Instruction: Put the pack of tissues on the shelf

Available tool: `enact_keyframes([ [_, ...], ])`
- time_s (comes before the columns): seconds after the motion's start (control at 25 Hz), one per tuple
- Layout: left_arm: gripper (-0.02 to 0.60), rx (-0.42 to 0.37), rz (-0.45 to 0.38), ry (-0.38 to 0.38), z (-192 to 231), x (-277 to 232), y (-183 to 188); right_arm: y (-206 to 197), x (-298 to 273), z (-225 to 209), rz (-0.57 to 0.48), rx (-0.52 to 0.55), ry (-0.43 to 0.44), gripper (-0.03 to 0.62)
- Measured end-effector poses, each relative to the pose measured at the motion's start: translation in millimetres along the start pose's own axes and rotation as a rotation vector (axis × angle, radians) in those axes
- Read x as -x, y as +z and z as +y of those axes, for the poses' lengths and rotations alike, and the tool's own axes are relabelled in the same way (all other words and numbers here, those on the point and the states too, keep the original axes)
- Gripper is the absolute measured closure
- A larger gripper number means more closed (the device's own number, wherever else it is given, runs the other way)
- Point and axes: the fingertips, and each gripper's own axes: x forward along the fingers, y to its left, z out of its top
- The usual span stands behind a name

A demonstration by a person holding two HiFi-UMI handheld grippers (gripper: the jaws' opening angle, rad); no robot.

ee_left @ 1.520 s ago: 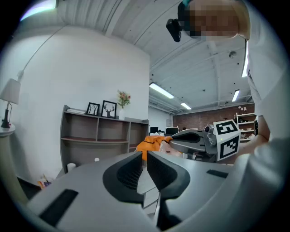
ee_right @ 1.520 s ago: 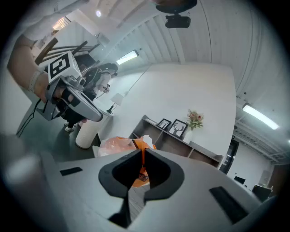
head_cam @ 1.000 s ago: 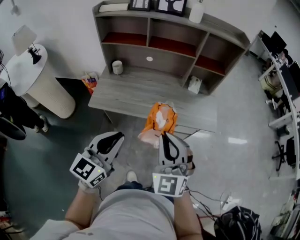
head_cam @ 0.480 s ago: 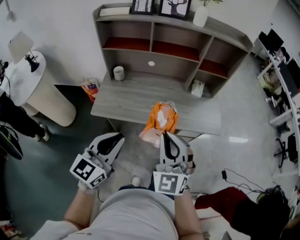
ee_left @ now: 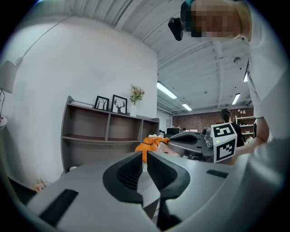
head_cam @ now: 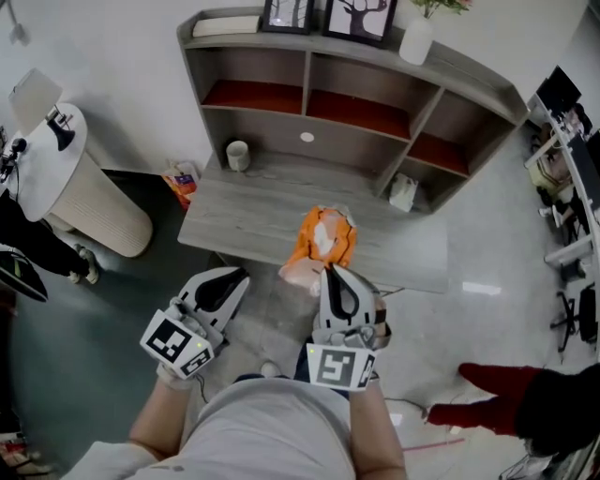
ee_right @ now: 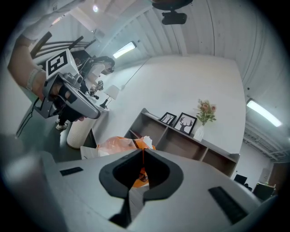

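Note:
The pack of tissues (head_cam: 319, 242) is an orange and white plastic pack held in the air over the front edge of the grey desk (head_cam: 244, 216). My right gripper (head_cam: 330, 270) is shut on its near edge; in the right gripper view the pack (ee_right: 118, 144) shows just past the closed jaws. My left gripper (head_cam: 239, 274) is lower left of the pack, shut and empty; its own view shows the closed left gripper (ee_left: 145, 155) with the pack (ee_left: 153, 143) beyond. The shelf (head_cam: 347, 103) of open cubbies stands at the desk's back.
On the desk are a white cup (head_cam: 238, 155) and a small white box (head_cam: 404, 191) in the right cubby. Picture frames (head_cam: 323, 14) and a vase (head_cam: 416, 37) top the shelf. A round white stand (head_cam: 80, 192) and an orange bag (head_cam: 182, 176) are left. A red sleeve (head_cam: 492, 405) reaches in lower right.
Both grippers and the pack keep their place in the view. The desk and shelf have shifted slightly in the frame. A red-sleeved arm has come in at the lower right.

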Motion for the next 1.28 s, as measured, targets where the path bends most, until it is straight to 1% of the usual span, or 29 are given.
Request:
enact_keyframes([
  [0.16,0.54,0.019,0.005,0.028,20.1,-32.8,1.7,-14.3,-33.6,-18.1,-0.009,-0.003,0.025,0.569],
  [0.4,0.54,0.025,0.006,0.064,43.7,-86.7,14.1,-30.3,-82.0,-58.7,-0.031,-0.014,0.05,0.569],
  [0.56,0.54,0.026,0.007,0.085,51.7,-122.9,21.8,-40.7,-109.3,-86.7,-0.047,-0.004,0.081,0.569],
  [0.72,0.54,0.022,0.009,0.119,58.4,-159.1,28.7,-52.9,-134.3,-113.3,-0.086,-0.029,0.102,0.569],
  [0.88,0.54,0.022,0.013,0.165,64.3,-189.5,32.4,-59.3,-157.5,-135.5,-0.113,0.032,0.143,0.569],
  [1.04,0.54,-0.004,0.024,0.211,67.6,-213.8,37.0,-64.0,-178.1,-155.1,-0.159,0.034,0.159,0.569],
  [1.28,0.54,0.008,0.016,0.275,78.3,-231.1,44.4,-61.9,-211.8,-173.1,-0.203,0.082,0.168,0.569],
])
